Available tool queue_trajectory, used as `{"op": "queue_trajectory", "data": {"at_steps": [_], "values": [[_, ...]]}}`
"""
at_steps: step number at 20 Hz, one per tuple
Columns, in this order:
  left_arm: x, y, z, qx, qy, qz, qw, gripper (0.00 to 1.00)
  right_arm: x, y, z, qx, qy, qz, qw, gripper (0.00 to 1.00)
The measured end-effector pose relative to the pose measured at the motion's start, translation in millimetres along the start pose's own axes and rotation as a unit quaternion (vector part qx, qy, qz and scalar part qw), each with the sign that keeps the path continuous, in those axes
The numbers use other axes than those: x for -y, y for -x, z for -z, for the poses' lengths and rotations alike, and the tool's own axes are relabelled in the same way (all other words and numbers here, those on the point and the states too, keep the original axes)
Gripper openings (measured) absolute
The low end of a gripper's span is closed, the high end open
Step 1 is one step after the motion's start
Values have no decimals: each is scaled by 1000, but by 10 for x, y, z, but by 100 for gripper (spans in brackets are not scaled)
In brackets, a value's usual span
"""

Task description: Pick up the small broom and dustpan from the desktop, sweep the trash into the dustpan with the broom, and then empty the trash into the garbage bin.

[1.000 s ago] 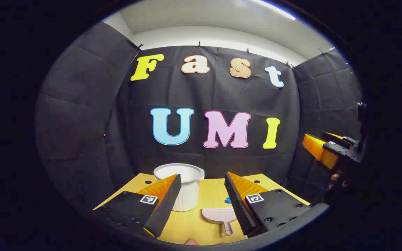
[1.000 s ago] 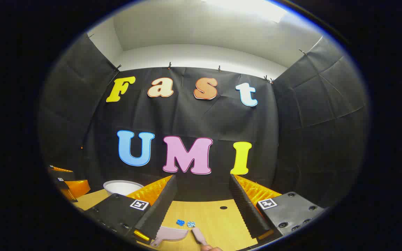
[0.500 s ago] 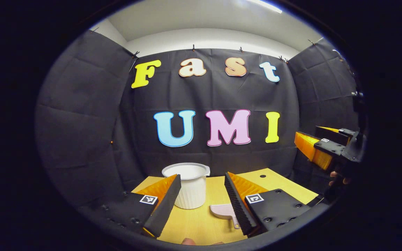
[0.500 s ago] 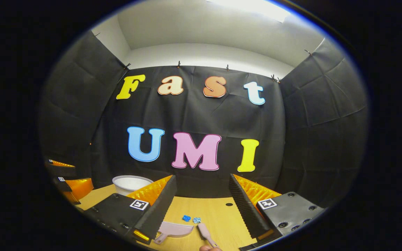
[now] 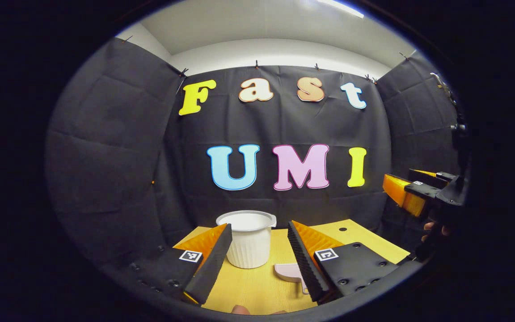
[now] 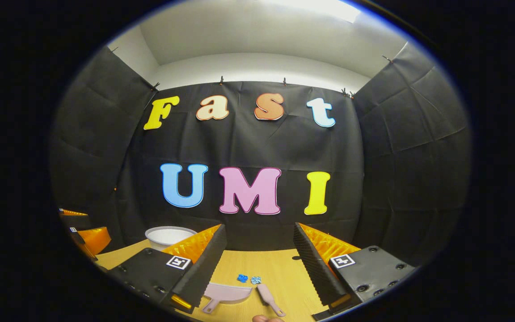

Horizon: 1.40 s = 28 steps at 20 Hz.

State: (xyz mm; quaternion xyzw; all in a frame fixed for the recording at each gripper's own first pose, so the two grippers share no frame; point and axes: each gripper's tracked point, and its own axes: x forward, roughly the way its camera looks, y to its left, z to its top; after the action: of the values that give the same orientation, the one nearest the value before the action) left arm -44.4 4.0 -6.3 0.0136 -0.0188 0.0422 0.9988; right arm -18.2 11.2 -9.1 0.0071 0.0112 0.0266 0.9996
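Observation:
A pale pink dustpan (image 6: pixel 226 294) lies on the yellow desktop (image 6: pixel 275 273), with a small pink broom (image 6: pixel 268 298) just right of it. Two little blue scraps of trash (image 6: pixel 248 279) sit behind them. A white ribbed bin (image 5: pixel 247 239) stands farther back on the desk, seen again at the left in the right gripper view (image 6: pixel 168 235). My left gripper (image 5: pixel 257 255) hovers open above the desk, the dustpan (image 5: pixel 289 272) partly hidden by its right finger. My right gripper (image 6: pixel 259 261) is open too, above the dustpan and broom.
Black cloth walls close the booth behind and on both sides. The right gripper (image 5: pixel 411 192) and a hand holding it show at the right edge of the left gripper view. The left gripper (image 6: pixel 83 232) shows at the left edge of the right gripper view.
Both cameras shifted a little; the bin and dustpan drifted rightward in the left gripper view, and more of the dustpan and broom came into the right gripper view. Both grippers stayed open.

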Motion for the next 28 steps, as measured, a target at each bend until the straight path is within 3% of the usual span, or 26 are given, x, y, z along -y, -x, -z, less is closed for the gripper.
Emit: {"op": "queue_trajectory", "data": {"at_steps": [1,4,5,9,11,13,14,16,17,19,23,24,26,28], "values": [[15,2,-23,6,3,3,1000,74,7,22,-23,4,9,-2,1000,92],[21,-26,-55,8,6,7,1000,74,-19,97,-132,21,17,-8,1000,92],[2,-36,-51,7,4,3,1000,74,-10,114,-148,23,16,-7,1000,96],[112,-43,-112,13,10,15,1000,72,61,165,-115,10,5,-3,1000,92],[166,-74,-95,11,11,22,1000,75,149,167,-150,13,1,4,1000,96],[181,-119,-125,17,25,18,999,74,288,133,-91,8,10,20,1000,92],[204,-137,-188,27,40,20,999,74,329,112,-36,1,15,23,1000,97],[347,-174,-247,45,67,41,996,74,397,59,52,-12,20,23,999,92],[388,-209,-255,51,72,48,995,74,439,23,79,-16,22,23,999,96],[361,-316,-290,61,67,36,995,74,565,-53,88,-16,32,31,999,92],[505,-585,-221,40,51,21,998,75,697,-235,-14,13,62,33,997,92],[581,-650,-204,32,54,28,998,74,699,-304,-16,21,67,24,997,96],[678,-812,-7,-9,53,22,998,74,634,-457,12,28,69,-2,997,96],[776,-960,220,-47,55,28,997,75,726,-657,120,22,73,-4,997,93]]}}
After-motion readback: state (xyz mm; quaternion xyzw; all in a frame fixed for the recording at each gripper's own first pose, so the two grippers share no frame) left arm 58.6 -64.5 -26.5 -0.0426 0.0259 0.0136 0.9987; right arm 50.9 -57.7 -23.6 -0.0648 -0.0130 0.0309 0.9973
